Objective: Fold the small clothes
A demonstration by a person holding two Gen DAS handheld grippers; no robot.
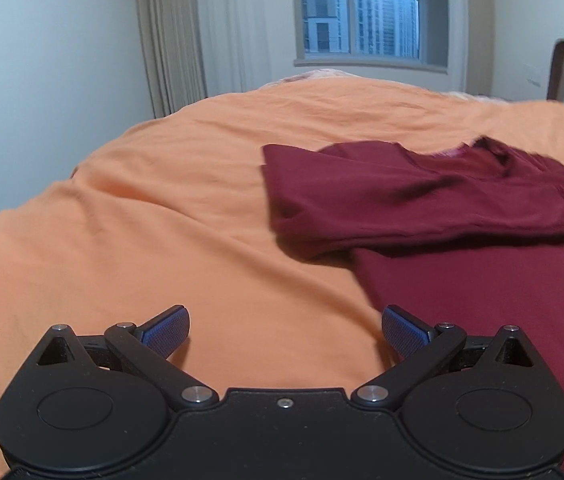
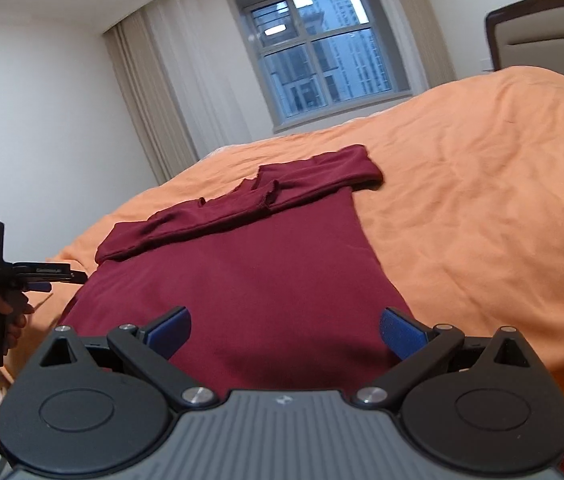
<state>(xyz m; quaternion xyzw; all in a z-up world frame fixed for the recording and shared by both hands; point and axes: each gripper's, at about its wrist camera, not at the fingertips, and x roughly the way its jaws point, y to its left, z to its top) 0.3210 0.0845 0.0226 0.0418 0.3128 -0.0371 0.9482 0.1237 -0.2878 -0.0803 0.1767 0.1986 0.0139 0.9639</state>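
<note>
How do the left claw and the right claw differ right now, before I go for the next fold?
The left claw hangs over bare orange bedspread, with the dark red shirt just off its right finger; the right claw hangs over the shirt's lower body. The left claw's base is plain black, the right claw's is ribbed grey. Both are open, empty, with blue pads.

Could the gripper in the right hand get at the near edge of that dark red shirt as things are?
Probably yes. The right gripper hangs open right over the maroon shirt, which lies spread on the orange bedcover with nothing between them.
</note>
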